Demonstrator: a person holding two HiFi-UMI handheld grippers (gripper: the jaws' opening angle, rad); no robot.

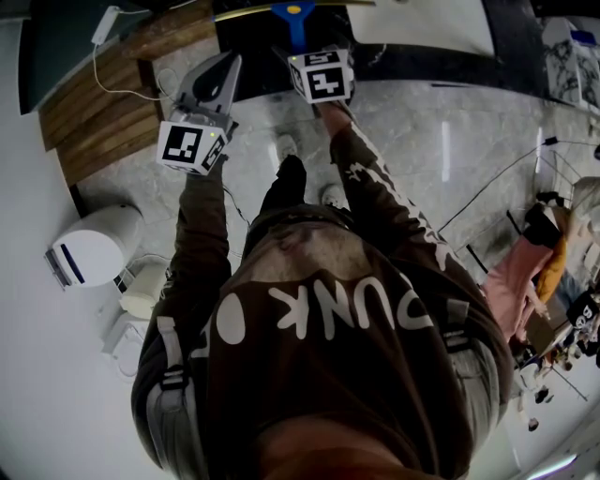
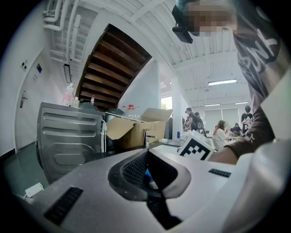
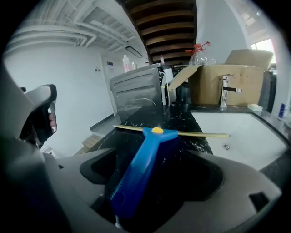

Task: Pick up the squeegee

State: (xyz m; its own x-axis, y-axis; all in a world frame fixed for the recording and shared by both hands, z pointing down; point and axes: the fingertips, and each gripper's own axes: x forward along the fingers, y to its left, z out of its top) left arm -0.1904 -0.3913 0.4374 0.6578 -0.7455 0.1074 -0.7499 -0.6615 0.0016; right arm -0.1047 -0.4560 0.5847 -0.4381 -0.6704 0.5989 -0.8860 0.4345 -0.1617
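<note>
On the dark marbled desk (image 3: 136,120) lay the squeegee (image 3: 148,159), its thin yellowish blade stretched across the top just beside the white sink (image 3: 245,132) and its blue handle pointing back at the right gripper (image 3: 157,170). That gripper's fingers were spread, one on each side of the handle, and dark gaps showed between the handle and both fingers; the left-hand gap was narrow, so a light touch there could not be ruled out. A yellow button sat where handle met blade.

From the head view the squeegee (image 1: 295,19) appeared at the top edge, with the right gripper reaching toward it behind its marker cube (image 1: 322,75). The left gripper (image 1: 225,70) was held off to the side over the desk's edge, apart from the squeegee. Its own view showed the left gripper (image 2: 146,152) with fingers pressed together at the tips, nothing held between them.

Behind the sink stood a faucet (image 3: 223,91) and an open cardboard box (image 3: 227,84). A grey metal appliance (image 3: 136,93) sat at the far end of the desk, under a dark wooden staircase (image 2: 113,68).
</note>
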